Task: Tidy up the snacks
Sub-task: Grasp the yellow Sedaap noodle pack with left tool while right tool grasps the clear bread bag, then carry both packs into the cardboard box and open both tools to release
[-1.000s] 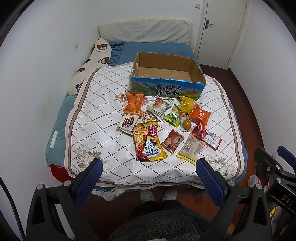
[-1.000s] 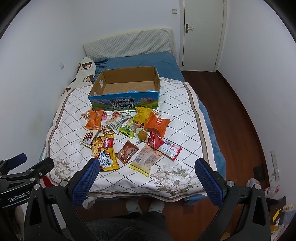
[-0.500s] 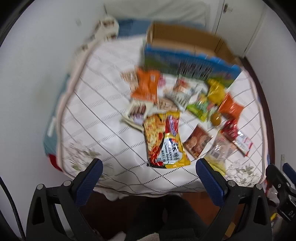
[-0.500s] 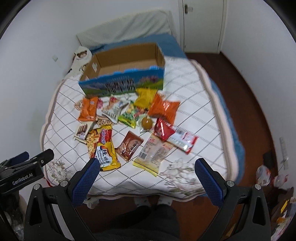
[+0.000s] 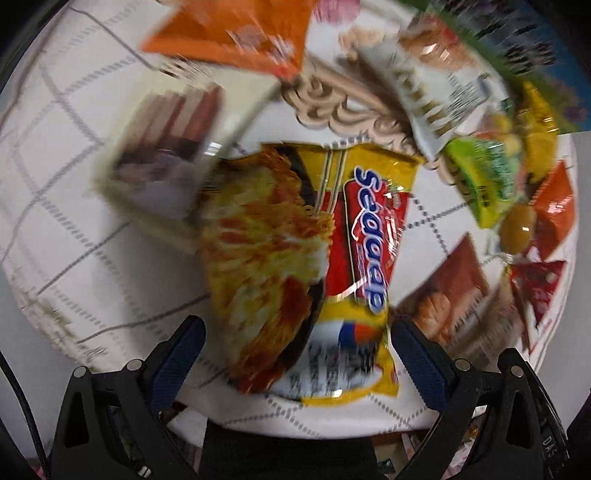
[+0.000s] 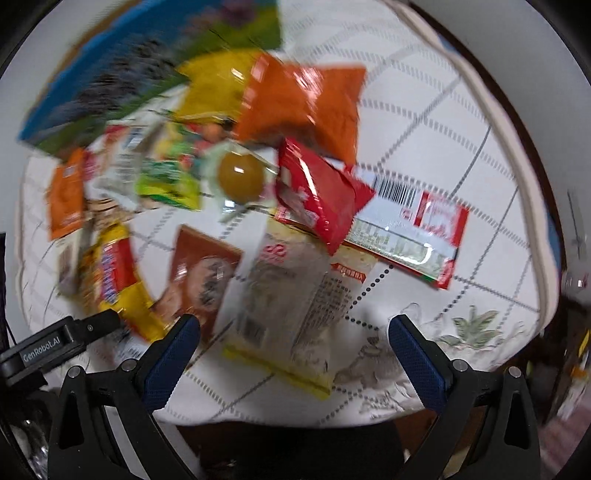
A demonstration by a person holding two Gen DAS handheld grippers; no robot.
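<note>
Several snack packets lie on a white quilted bed cover (image 5: 74,236). My left gripper (image 5: 295,354) is open, right over the near end of a yellow and red Sedaap noodle packet (image 5: 317,258), which lies between its fingers. My right gripper (image 6: 293,354) is open over the near end of a clear yellow-edged packet (image 6: 295,302). A brown packet (image 6: 201,277), a red packet (image 6: 317,195), an orange bag (image 6: 306,107) and a wrapped round brown snack (image 6: 240,175) lie beyond it. The noodle packet also shows in the right wrist view (image 6: 110,273).
The blue cardboard box (image 6: 147,70) stands behind the snacks. A sausage packet (image 5: 166,155), an orange packet (image 5: 236,33) and a green packet (image 5: 484,177) lie around the noodles. The left gripper's body (image 6: 59,343) is at the right view's lower left. The bed edge runs just under both grippers.
Both grippers have dropped fast from high above the bed to just over the snacks, the left onto the noodle packet, the right onto the clear packet. Both stay open.
</note>
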